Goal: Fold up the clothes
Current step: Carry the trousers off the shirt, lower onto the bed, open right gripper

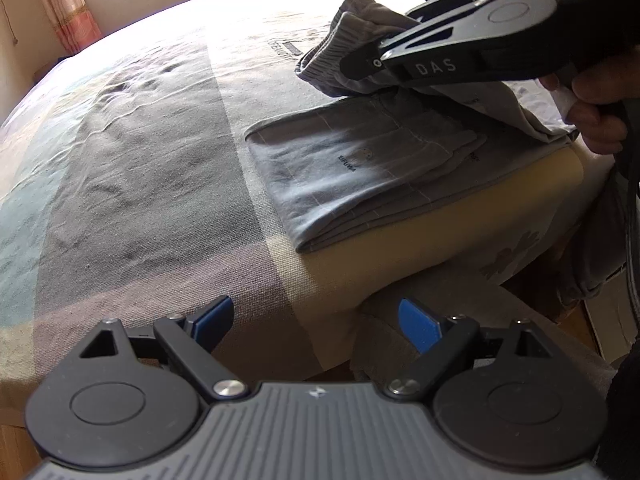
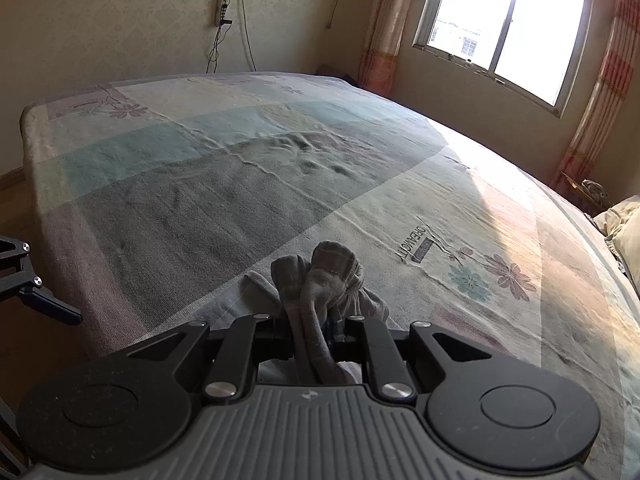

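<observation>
Blue-padded left gripper spread wide, empty, above the bed's near edge. Folded grey garment flat at that edge's corner. Right gripper pinching bunched grey cloth just over the fold, hand behind.

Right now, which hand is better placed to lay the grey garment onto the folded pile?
Right: the right gripper already pinches the grey garment above the folded pile; the left gripper hangs open, apart.

free: bedspread | blocked: folded garment near bed edge
</observation>
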